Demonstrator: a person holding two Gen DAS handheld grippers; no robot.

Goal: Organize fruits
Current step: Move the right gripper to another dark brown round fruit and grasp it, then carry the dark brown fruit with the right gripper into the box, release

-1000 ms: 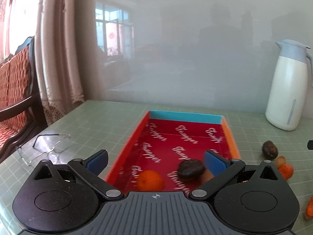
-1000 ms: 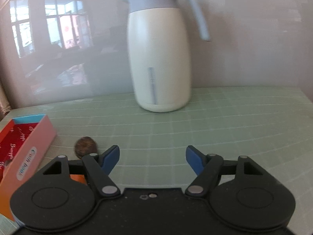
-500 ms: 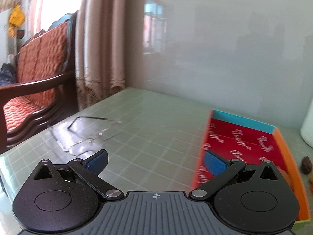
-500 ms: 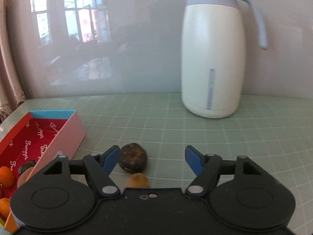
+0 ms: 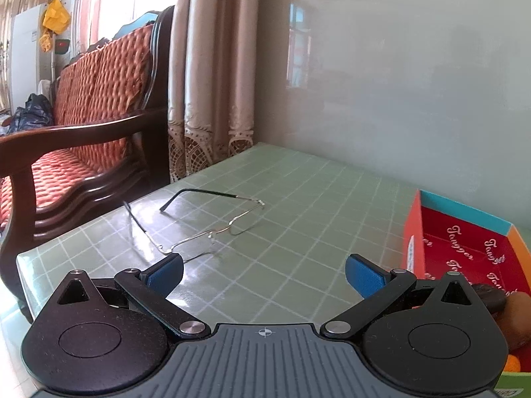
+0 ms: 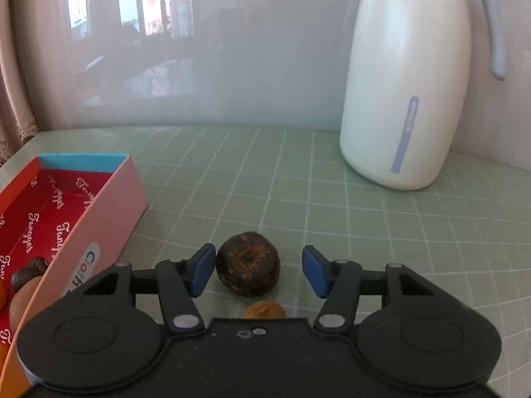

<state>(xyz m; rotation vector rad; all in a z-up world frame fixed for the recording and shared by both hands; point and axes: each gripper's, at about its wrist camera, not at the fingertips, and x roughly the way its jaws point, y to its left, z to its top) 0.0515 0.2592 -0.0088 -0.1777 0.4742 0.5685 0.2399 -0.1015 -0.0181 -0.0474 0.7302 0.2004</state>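
Daylight fills both views, soft and fairly bright. In the left wrist view it comes from the window behind the curtain, which is washed out to pale pink-white. A sheen of glare lies on the green table around the spectacles. The glossy wall in the right wrist view mirrors bright window panes, hazily. Shadows under the dark fruit and the white jug are faint. Fisheye bending curves the table grid and darkens the corners. The jug and the box look slightly smeared.
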